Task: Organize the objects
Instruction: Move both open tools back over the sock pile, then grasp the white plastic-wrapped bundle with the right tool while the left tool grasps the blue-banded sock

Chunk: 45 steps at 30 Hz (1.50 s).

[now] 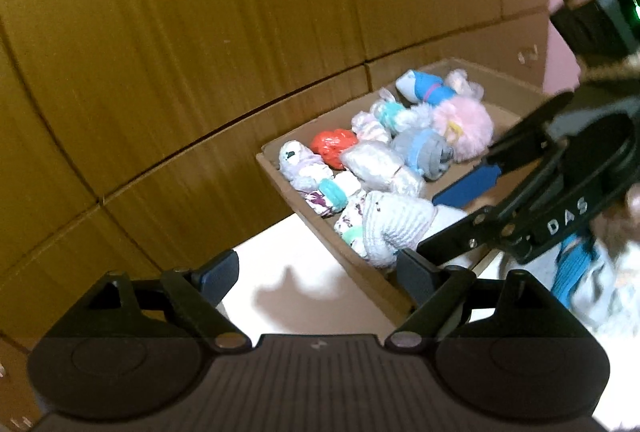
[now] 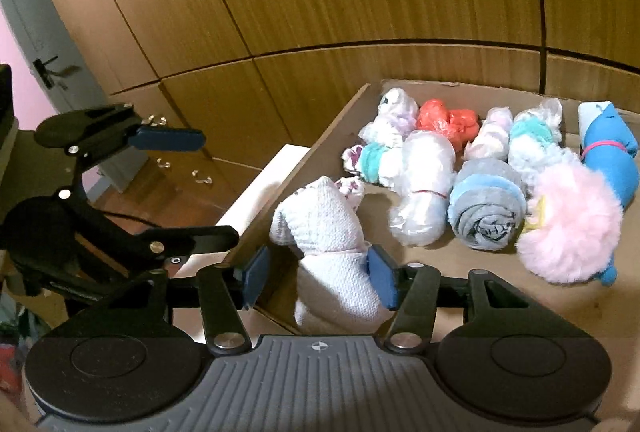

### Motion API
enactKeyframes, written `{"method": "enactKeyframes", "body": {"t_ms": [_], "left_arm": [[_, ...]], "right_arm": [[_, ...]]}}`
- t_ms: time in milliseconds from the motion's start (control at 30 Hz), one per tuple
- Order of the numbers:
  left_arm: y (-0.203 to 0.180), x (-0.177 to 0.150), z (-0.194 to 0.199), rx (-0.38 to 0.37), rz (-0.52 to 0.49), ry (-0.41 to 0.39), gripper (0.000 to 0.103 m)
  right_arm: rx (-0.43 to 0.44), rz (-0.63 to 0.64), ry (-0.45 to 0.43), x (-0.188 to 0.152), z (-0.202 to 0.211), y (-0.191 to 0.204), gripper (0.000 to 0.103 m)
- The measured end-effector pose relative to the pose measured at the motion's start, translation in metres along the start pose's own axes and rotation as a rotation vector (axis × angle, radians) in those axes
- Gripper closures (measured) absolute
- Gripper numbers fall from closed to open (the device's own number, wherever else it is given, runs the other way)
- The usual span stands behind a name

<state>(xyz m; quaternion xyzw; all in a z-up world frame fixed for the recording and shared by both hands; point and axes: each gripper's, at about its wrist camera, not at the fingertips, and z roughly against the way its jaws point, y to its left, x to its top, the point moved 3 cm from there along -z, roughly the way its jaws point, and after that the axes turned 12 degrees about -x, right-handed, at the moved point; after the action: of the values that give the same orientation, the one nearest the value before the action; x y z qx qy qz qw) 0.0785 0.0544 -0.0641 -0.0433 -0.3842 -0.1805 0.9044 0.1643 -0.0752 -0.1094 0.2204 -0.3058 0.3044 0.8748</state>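
left gripper [image 1: 318, 278]: we hold it angled downward, jaws spread wide, nothing between the blue pads
right gripper [image 2: 318, 278]: we tilt it downward too, its pads [image 2: 382, 280] around a white knitted bundle; right pad touches it, left pad stands slightly off

Blue-grey cloth [image 1: 576, 272] blurred and cut off at right edge; can't ID.

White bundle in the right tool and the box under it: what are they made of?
White bundle: soft knitted fabric, matte; a ribbed weave shows, probably a rolled sock or cloth. Box: brown corrugated cardboard by the look, dull, with thin raw-edged walls.
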Motion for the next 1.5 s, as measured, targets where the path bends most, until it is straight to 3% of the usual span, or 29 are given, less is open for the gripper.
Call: {"method": "enactKeyframes", "body": {"t_ms": [167,367,600,700,933,1300,1367,1400,1500], "left_arm": [[-0.007,-0.002,0.01,-0.003,0.102,-0.039,0.017],[-0.03,-0.006,0.028,-0.016,0.216,-0.093,0.012],[-0.095,-0.028,0.039,-0.059,0.255,-0.154,0.006],[-0.118,-0.042,0.04,-0.076,0.287,-0.168,0.006],[-0.135,-0.076,0.052,-0.069,0.439,-0.185,0.001],[-0.117,-0.108,0.074,-0.019,0.554,-0.183,0.001],[-0.116,-0.109,0.075,-0.011,0.546,-0.182,0.001],[-0.116,-0.109,0.074,-0.012,0.545,-0.182,0.001],[-0.117,-0.107,0.07,-0.016,0.54,-0.18,0.001]], "right_arm": [[-0.03,-0.003,-0.041,0.002,0.019,0.0,0.036],[-0.073,-0.024,-0.132,-0.007,0.075,0.008,0.028],[-0.14,-0.076,-0.211,-0.071,0.144,0.001,0.017],[-0.209,-0.057,-0.23,-0.107,0.159,0.003,0.016],[-0.289,-0.012,-0.253,-0.158,0.15,0.026,0.011],[-0.366,0.029,-0.23,-0.173,0.1,0.047,0.009],[-0.378,0.036,-0.239,-0.174,0.095,0.05,0.011],[-0.386,0.042,-0.24,-0.175,0.093,0.05,0.018],[-0.386,0.053,-0.248,-0.178,0.096,0.051,0.02]]}}
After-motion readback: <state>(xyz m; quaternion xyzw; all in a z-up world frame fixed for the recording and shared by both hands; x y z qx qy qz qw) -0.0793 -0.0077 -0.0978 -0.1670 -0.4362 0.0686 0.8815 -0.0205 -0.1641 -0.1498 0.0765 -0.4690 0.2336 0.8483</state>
